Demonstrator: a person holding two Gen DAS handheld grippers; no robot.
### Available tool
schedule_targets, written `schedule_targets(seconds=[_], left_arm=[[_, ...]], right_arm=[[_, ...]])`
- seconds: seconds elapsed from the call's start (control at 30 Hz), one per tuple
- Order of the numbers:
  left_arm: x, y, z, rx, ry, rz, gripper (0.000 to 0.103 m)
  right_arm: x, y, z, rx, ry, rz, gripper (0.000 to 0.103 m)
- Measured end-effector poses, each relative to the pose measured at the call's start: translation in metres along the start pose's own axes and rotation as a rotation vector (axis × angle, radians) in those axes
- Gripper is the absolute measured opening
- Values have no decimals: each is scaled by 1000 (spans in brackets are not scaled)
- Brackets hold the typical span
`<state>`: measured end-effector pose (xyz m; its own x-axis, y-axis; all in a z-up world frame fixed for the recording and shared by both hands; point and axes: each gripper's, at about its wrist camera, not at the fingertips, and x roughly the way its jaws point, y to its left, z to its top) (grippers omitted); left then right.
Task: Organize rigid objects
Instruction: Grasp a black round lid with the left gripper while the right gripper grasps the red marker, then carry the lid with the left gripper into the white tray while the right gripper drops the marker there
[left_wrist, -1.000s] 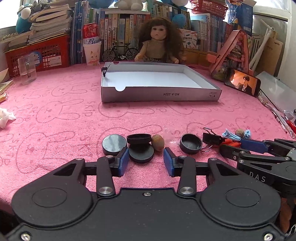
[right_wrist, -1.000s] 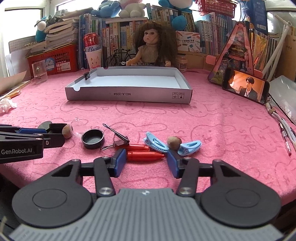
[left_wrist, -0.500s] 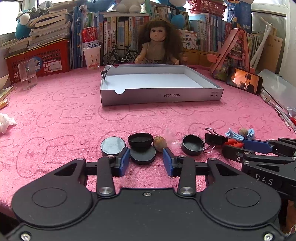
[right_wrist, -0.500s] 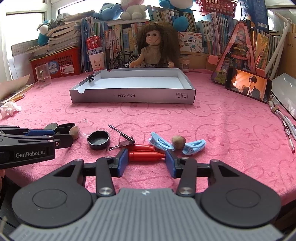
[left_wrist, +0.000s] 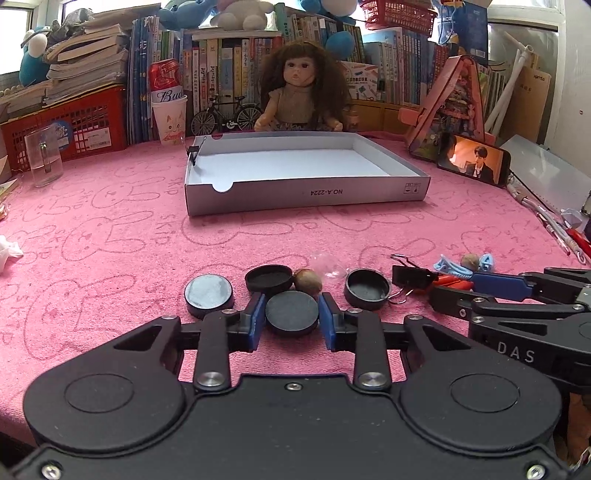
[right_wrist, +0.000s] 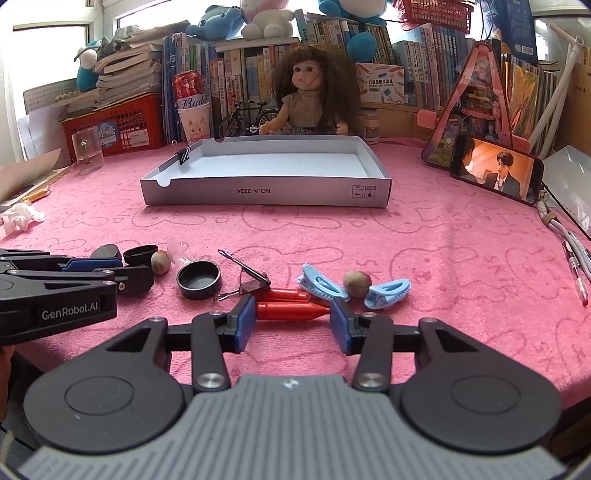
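Observation:
My left gripper (left_wrist: 291, 312) is open with its blue pads on either side of a flat black cap (left_wrist: 291, 312) on the pink cloth. Around it lie another black cap (left_wrist: 209, 295), an upturned cap (left_wrist: 269, 277), a brown nut (left_wrist: 307, 281) and a further upturned cap (left_wrist: 367, 288). My right gripper (right_wrist: 292, 314) is open around two red cylinders (right_wrist: 291, 310). Just beyond it lie a black binder clip (right_wrist: 253, 282), two light-blue hair clips (right_wrist: 321, 286) and a second nut (right_wrist: 356, 283). An empty white box tray (left_wrist: 306, 201) stands farther back.
A phone (right_wrist: 495, 168) playing video leans at the right. Pens (right_wrist: 576, 266) lie at the right edge. A clear cup (left_wrist: 44, 160), red basket, doll (left_wrist: 301, 92), model bicycle and books line the back. Crumpled tissue (right_wrist: 20, 218) lies at the left.
My left gripper has moved forward so the flat black cap now sits between its pads. My right gripper has moved slightly forward, with the red cylinders now between its pads.

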<state>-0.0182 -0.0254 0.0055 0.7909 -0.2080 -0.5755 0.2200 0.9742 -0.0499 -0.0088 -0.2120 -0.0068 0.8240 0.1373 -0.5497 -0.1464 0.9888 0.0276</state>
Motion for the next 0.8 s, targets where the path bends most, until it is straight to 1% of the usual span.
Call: schedule_targets(seconds=[0.13, 0.3, 0.5, 0.8], left_arm=[[-10, -3, 5, -6, -21, -20, 30], [-13, 0, 14, -25, -43, -18, 30], [-4, 9, 29, -57, -37, -21, 29], [15, 17, 71, -86, -56, -38, 30]], right_arm=[[-3, 0, 4, -2, -17, 8, 49], [-8, -2, 12, 2, -47, 4, 49], [-3, -12, 26, 12, -72, -24, 49], [14, -37, 61, 90, -83, -32, 50]])
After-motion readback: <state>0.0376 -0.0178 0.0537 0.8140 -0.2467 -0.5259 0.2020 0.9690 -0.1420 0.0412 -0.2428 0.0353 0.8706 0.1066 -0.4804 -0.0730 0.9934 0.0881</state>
